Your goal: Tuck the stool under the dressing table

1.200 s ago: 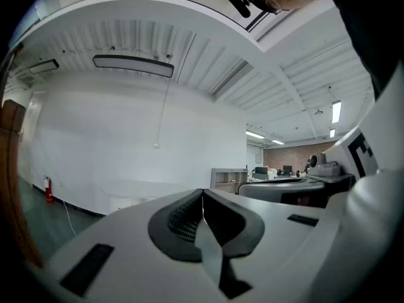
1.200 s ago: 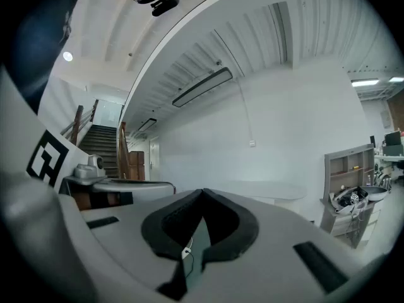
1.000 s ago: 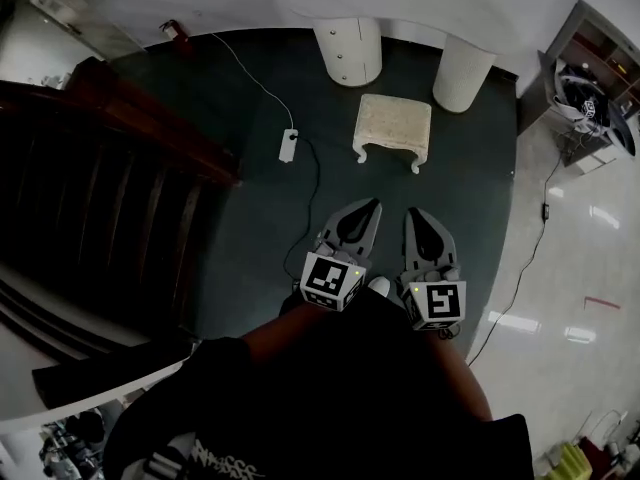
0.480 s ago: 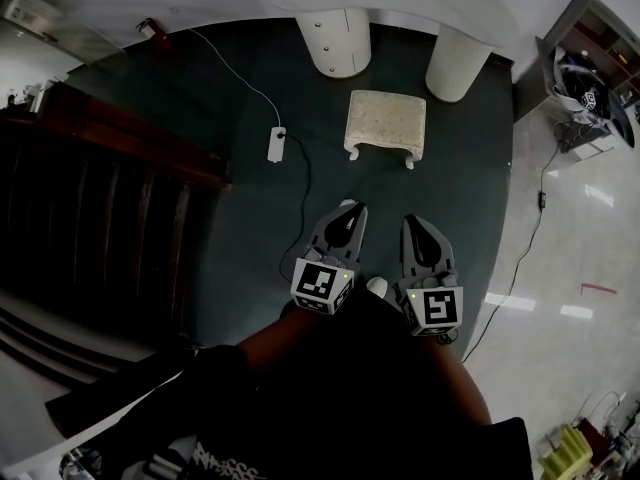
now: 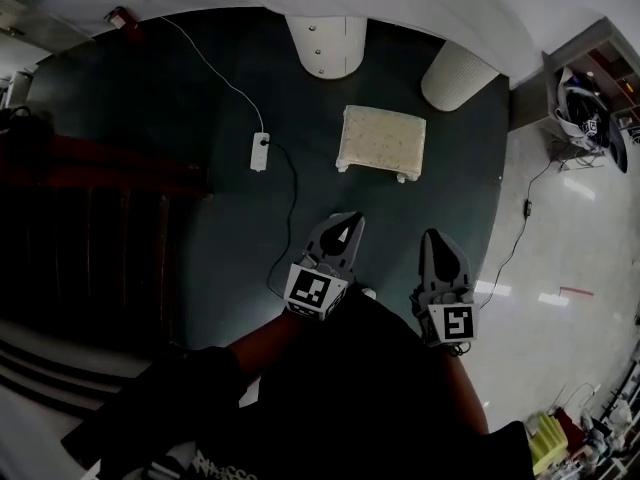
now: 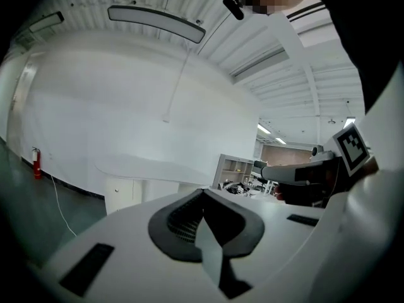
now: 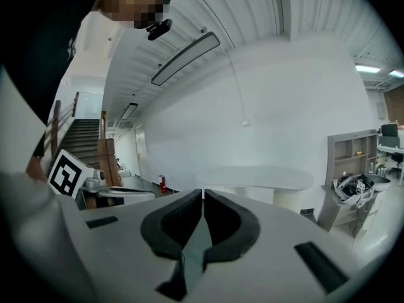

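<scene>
Stool point(image 5: 381, 140) near dressing table point(image 5: 440, 3); both grippers' jaws closed, empty

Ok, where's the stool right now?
In the head view the stool stands upper centre on the dark carpet, just short of the two white table pedestals, with the power strip to its left.

The cream stool point(image 5: 382, 140), rectangular with short curved feet, stands upright in the upper centre of the head view. It is just below the gap between the white dressing table's point(image 5: 400, 8) drawer pedestal point(image 5: 325, 43) and ribbed leg point(image 5: 455, 73), not yet under the top.
</scene>
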The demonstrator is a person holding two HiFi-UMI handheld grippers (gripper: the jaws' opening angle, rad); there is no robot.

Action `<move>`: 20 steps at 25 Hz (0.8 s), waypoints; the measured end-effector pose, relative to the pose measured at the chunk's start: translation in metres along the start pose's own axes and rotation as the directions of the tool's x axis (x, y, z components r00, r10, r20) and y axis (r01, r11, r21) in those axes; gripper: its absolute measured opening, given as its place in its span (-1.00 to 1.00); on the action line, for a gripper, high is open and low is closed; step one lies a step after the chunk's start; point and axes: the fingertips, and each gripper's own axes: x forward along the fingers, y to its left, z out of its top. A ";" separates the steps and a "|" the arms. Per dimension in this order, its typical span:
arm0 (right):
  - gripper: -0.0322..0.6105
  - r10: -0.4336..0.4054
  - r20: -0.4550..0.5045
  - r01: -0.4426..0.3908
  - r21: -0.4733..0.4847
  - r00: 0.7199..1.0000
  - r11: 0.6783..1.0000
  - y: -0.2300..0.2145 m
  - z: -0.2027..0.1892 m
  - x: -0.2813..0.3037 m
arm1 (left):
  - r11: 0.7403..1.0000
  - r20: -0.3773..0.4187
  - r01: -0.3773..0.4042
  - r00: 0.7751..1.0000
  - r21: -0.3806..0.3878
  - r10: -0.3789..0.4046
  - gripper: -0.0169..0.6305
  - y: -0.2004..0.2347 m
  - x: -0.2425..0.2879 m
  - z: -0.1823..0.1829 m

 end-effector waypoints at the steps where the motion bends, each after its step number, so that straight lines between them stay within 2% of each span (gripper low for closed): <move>1: -0.78 -0.021 -0.002 0.021 0.002 1.000 1.000 -0.008 0.002 0.014 | 1.000 0.008 0.001 1.000 -0.002 -0.001 -0.90 0.015 0.009 0.005; 5: -0.78 -0.096 -0.032 0.097 0.009 0.995 0.995 -0.035 0.000 0.057 | 1.000 0.000 -0.001 1.000 -0.025 0.001 -0.90 0.063 0.039 0.014; 9: -0.78 -0.170 -0.054 0.171 0.015 0.984 0.985 -0.062 0.008 0.081 | 1.000 -0.023 0.016 1.000 -0.015 -0.016 -0.90 0.093 0.069 0.016; 12: -0.78 -0.206 -0.079 0.208 0.025 0.975 0.978 -0.080 -0.004 0.088 | 1.000 -0.043 0.015 0.999 -0.007 -0.015 -0.90 0.111 0.083 0.006; 14: -0.78 -0.198 -0.105 0.204 0.055 0.975 0.977 -0.093 -0.021 0.094 | 1.000 -0.069 0.013 0.997 -0.002 -0.013 -0.90 0.120 0.094 -0.004; 17: -0.78 -0.166 -0.111 0.180 0.129 0.980 0.975 -0.115 -0.039 0.110 | 1.000 -0.065 -0.017 0.998 0.020 0.019 -0.90 0.135 0.115 -0.009; 20: -0.78 -0.136 -0.135 0.152 0.116 0.981 0.981 -0.132 -0.063 0.128 | 0.998 -0.073 -0.058 0.996 0.031 0.060 -0.90 0.150 0.133 -0.018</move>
